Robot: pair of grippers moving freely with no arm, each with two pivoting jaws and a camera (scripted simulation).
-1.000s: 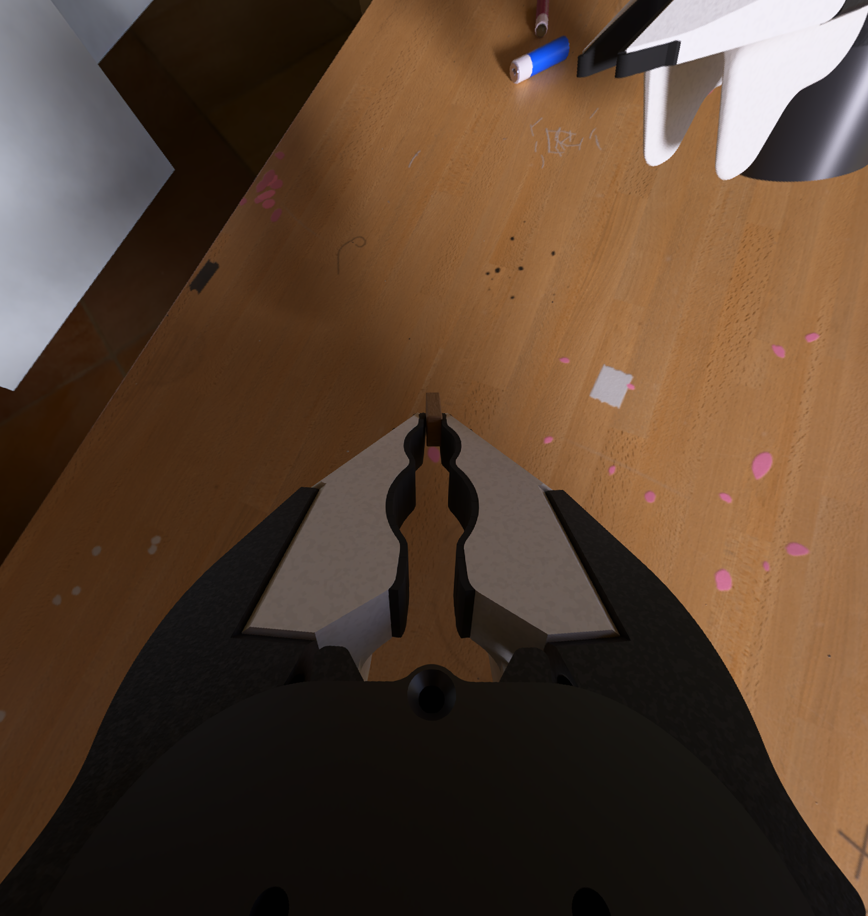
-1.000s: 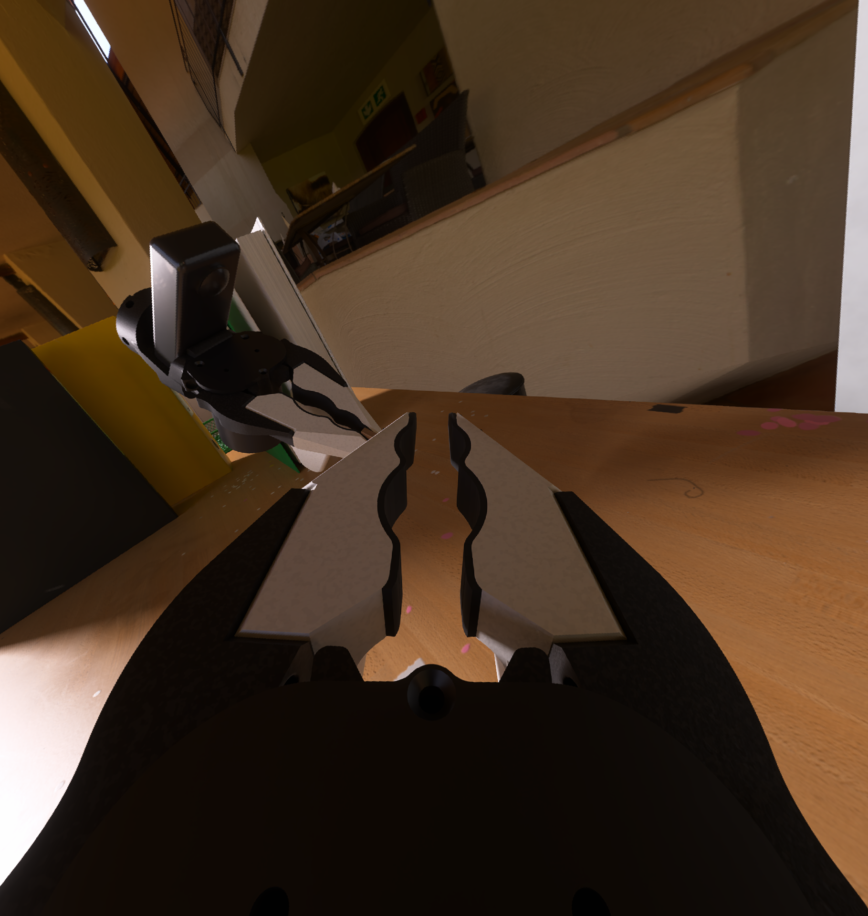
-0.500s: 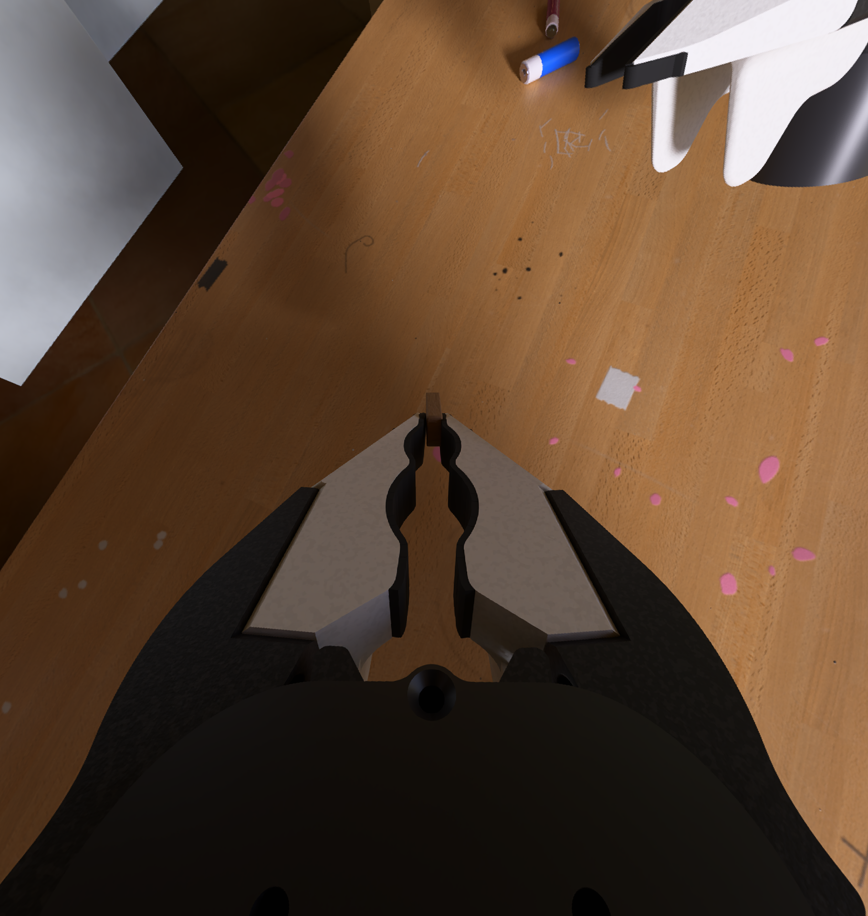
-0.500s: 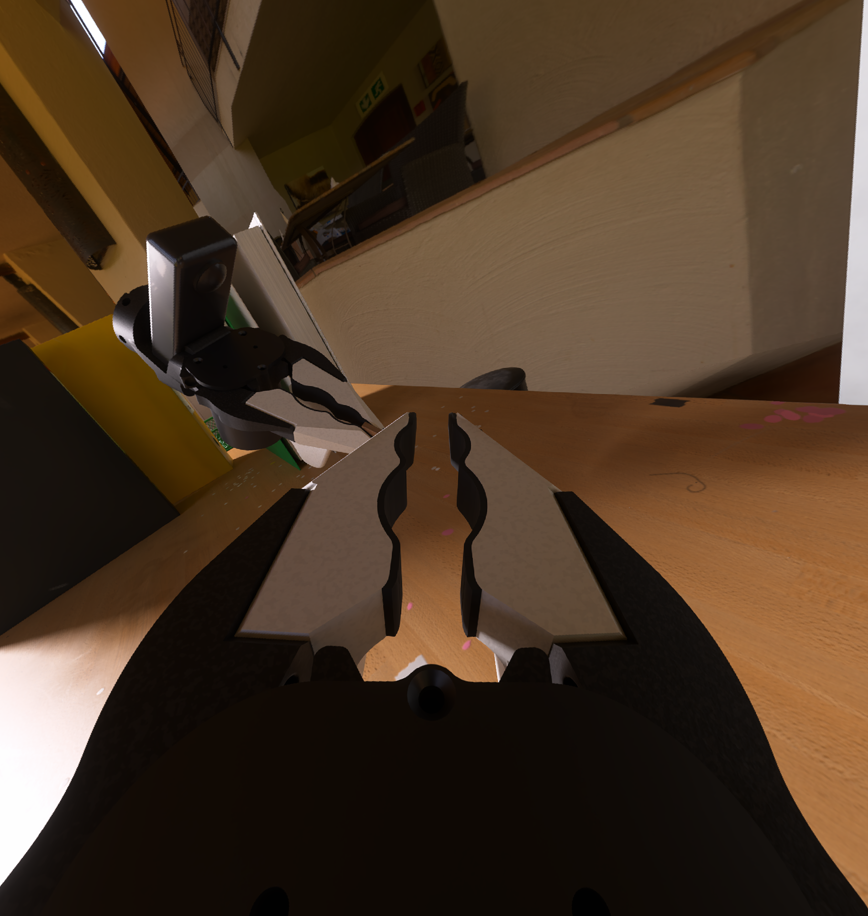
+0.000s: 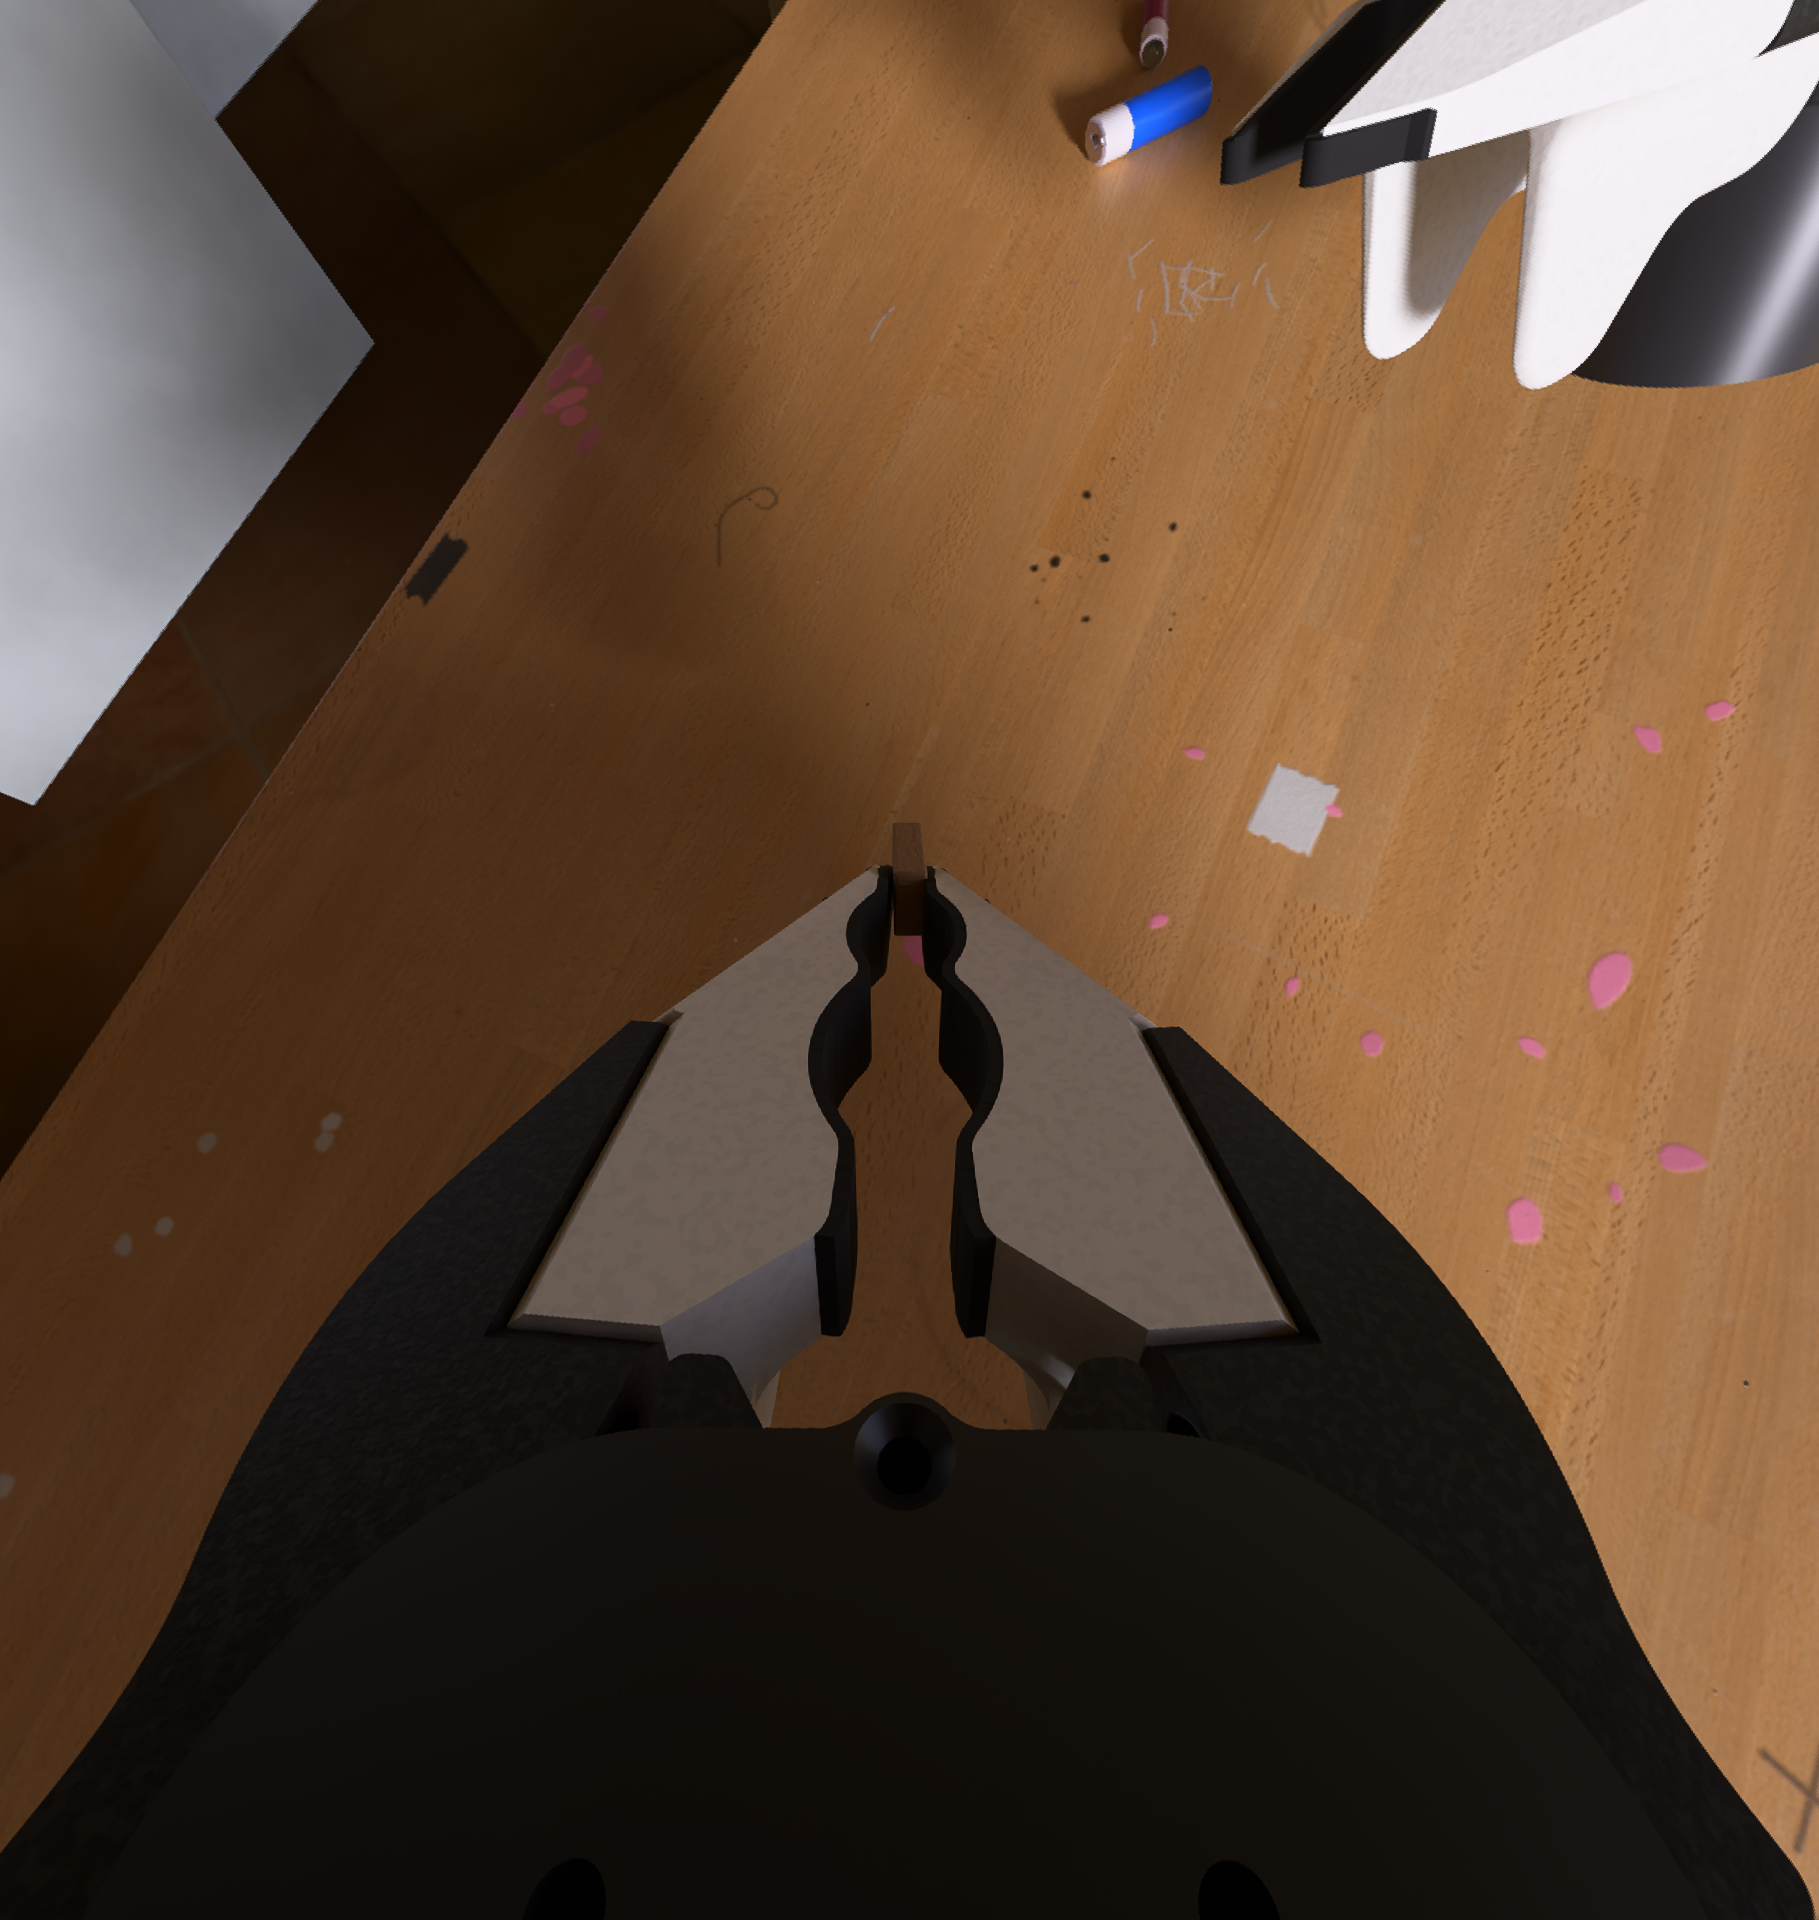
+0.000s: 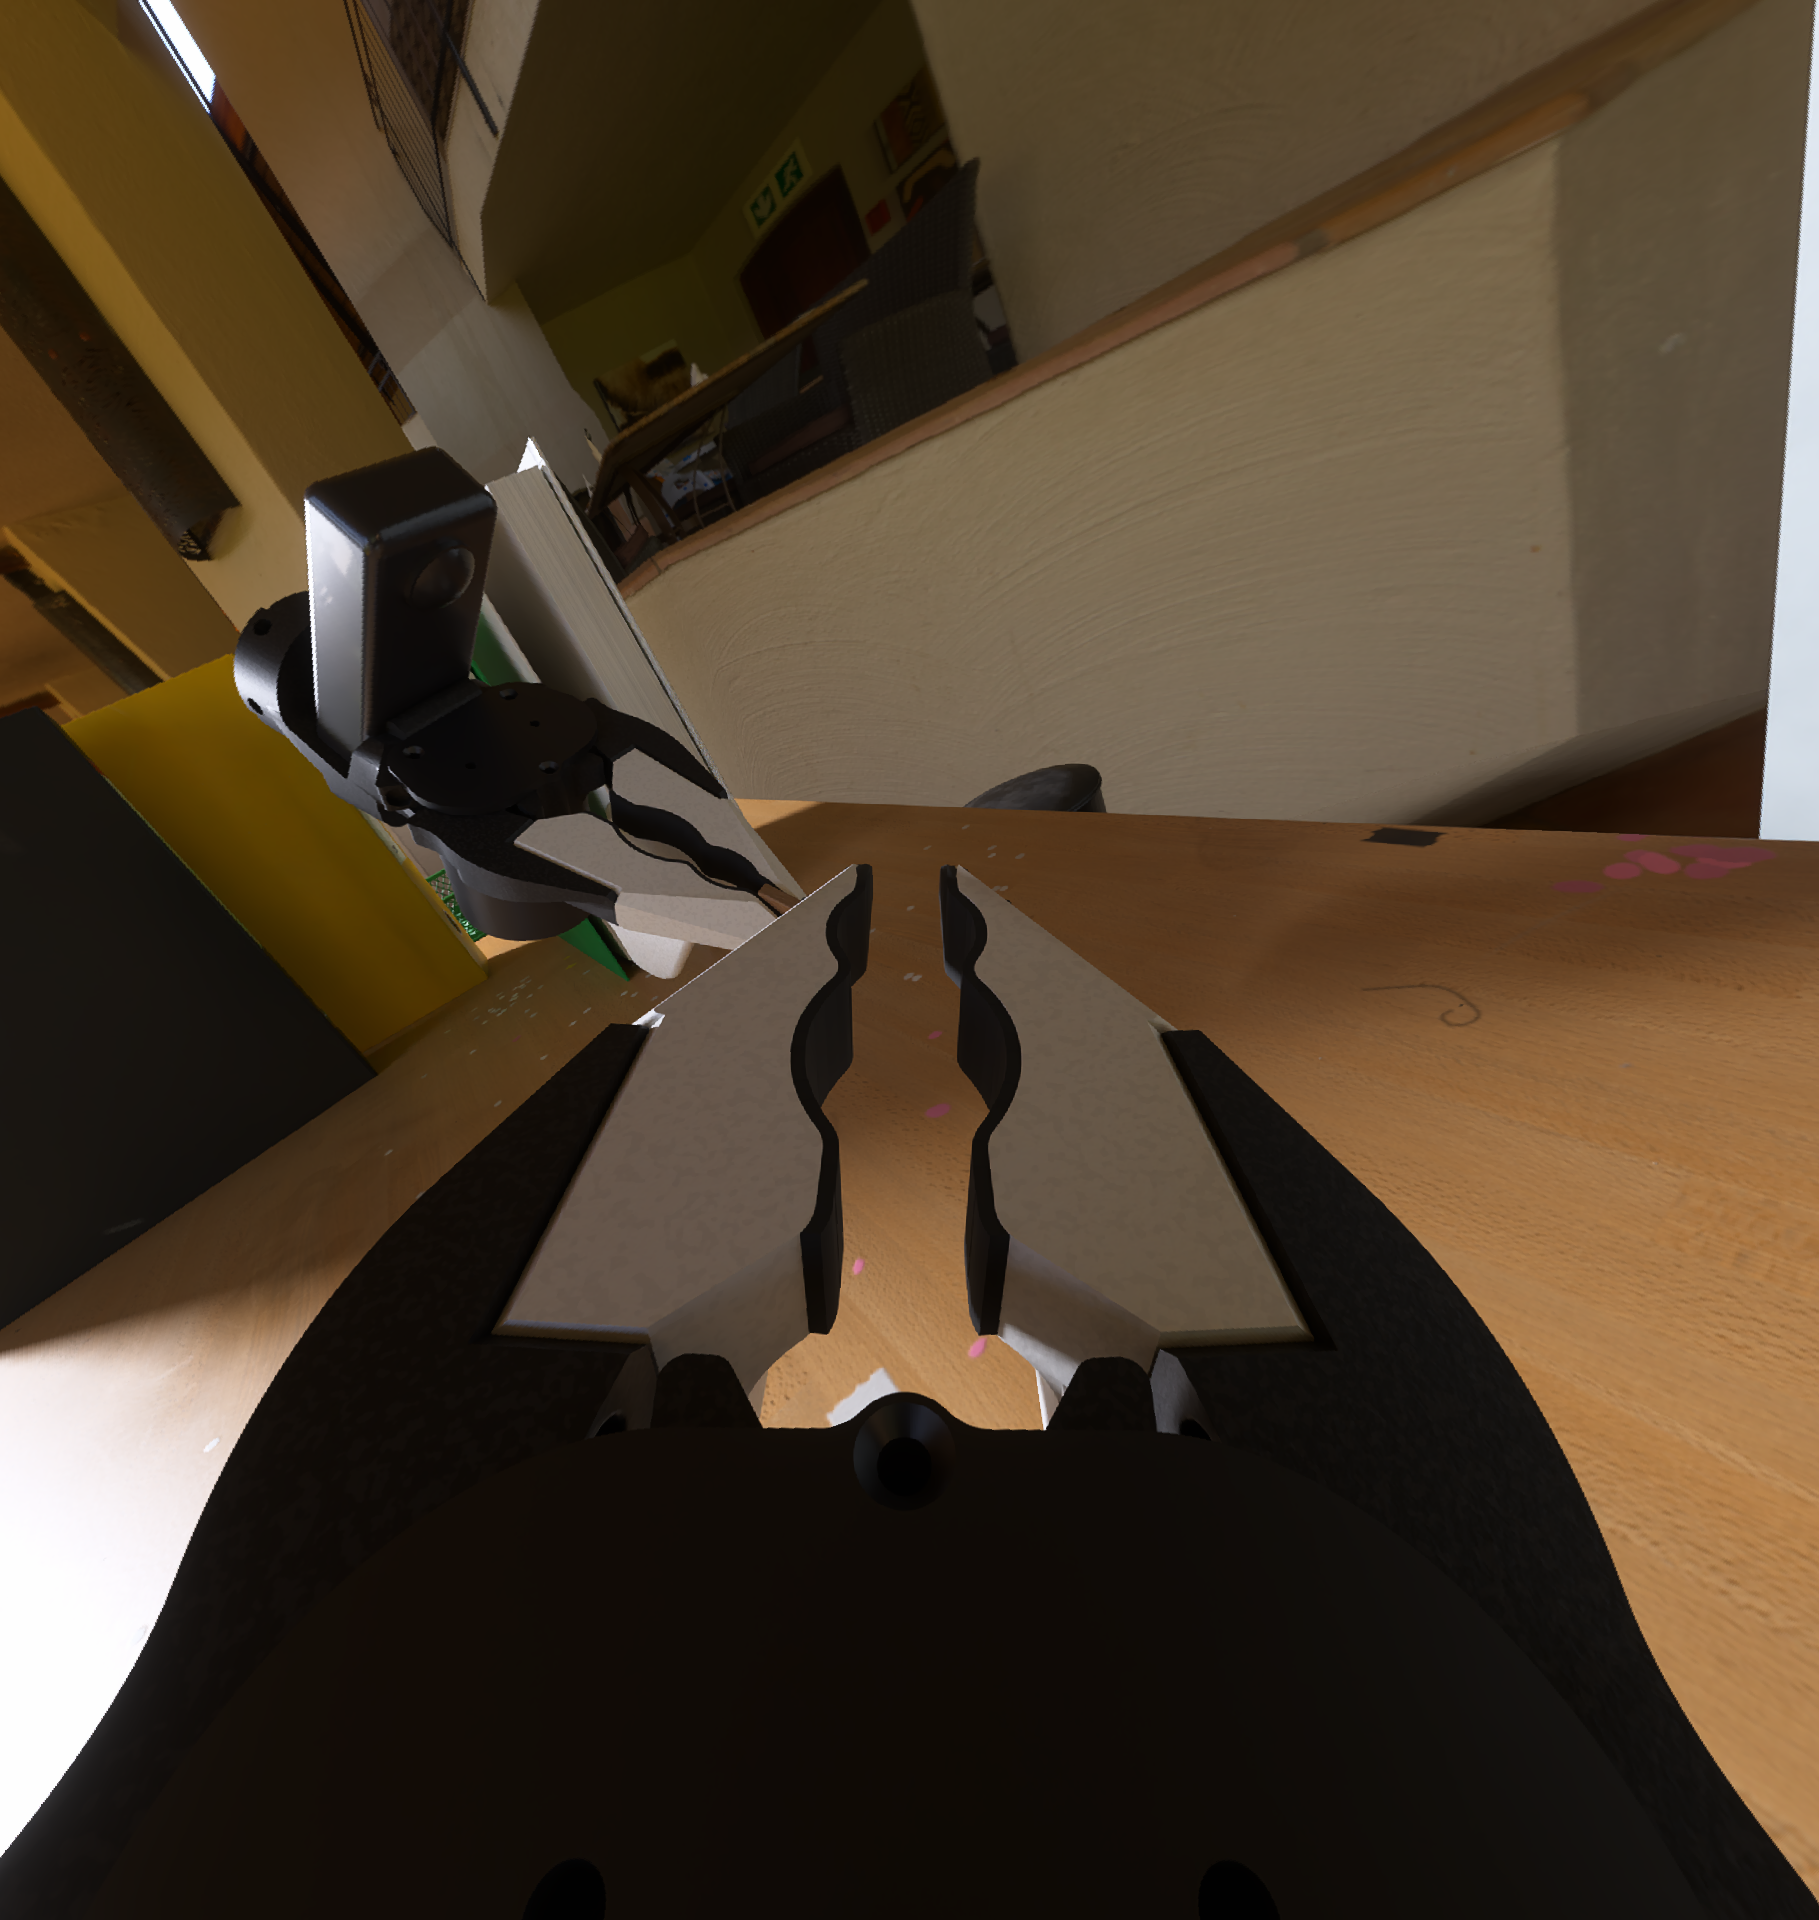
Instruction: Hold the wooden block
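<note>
The wooden block (image 5: 907,844) is a small, thin brown piece. My left gripper (image 5: 907,883) is shut on it at the very fingertips, and its end sticks out past them over the wooden table (image 5: 1300,582). I cannot tell whether the block touches the table. My right gripper (image 6: 900,881) is open and empty, low over the table. In the right wrist view, the left gripper (image 6: 770,888) points down beside my right gripper's left fingertip. In the left wrist view, the right gripper (image 5: 1289,156) is at the top right.
A blue and white cylinder (image 5: 1149,114) and a pen tip (image 5: 1154,21) lie at the far end of the table. A small white paper square (image 5: 1292,808) lies right of the block. The table edge (image 5: 437,582) runs diagonally on the left, with a drop beyond.
The left gripper has drifted very slightly and stays shut on the block. The right gripper has barely moved.
</note>
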